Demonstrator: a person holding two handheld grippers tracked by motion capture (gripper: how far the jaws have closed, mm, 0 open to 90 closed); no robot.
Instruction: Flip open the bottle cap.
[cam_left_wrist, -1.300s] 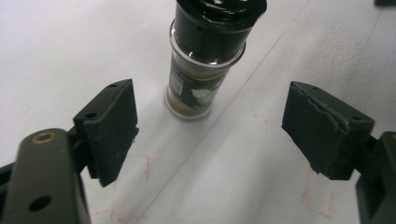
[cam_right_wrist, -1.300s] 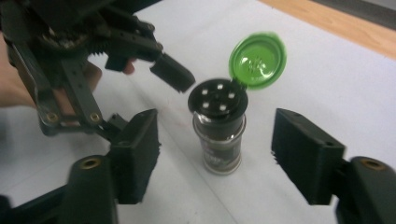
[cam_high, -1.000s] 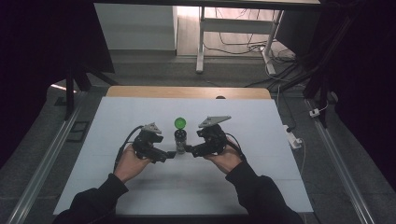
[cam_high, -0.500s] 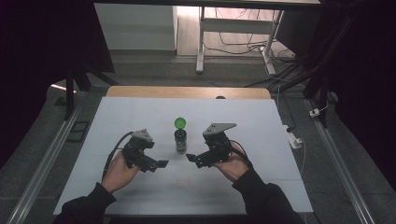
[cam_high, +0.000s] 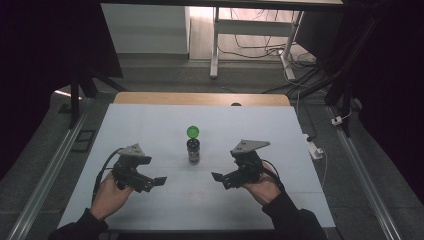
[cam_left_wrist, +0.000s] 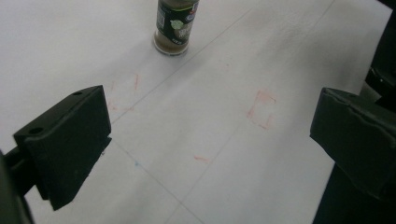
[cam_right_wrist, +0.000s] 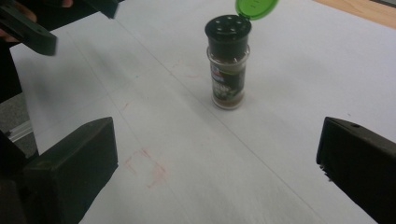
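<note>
Left gripper (cam_high: 159, 181): spread wide after opening just now, nothing between the jaws. Right gripper (cam_high: 217, 177): likewise wide, just been opening, nothing held. Ahead of both and between them, well apart from either: small upright glass spice jar with a dark label and a black perforated shaker top (cam_high: 193, 150), standing on the white paper-covered tabletop (cam_high: 150, 125), its round green flip lid (cam_high: 193, 132) hinged up and open. From the left gripper view, up ahead near the top edge (cam_left_wrist: 175, 25); from the right gripper view, ahead and slightly left of centre (cam_right_wrist: 228, 70), with the green lid (cam_right_wrist: 256, 7) tilted back above it. Judged as letting go and backing off from the opened jar. To do it well: keep both sets of jaws wide, draw each gripper back level and outward rather than across the jar, keep the trailing cables clear of its base, avoid brushing the raised lid, leave the jar upright and unshifted. Count: one spice jar, one green lid, two grippers, one tabletop.
</note>
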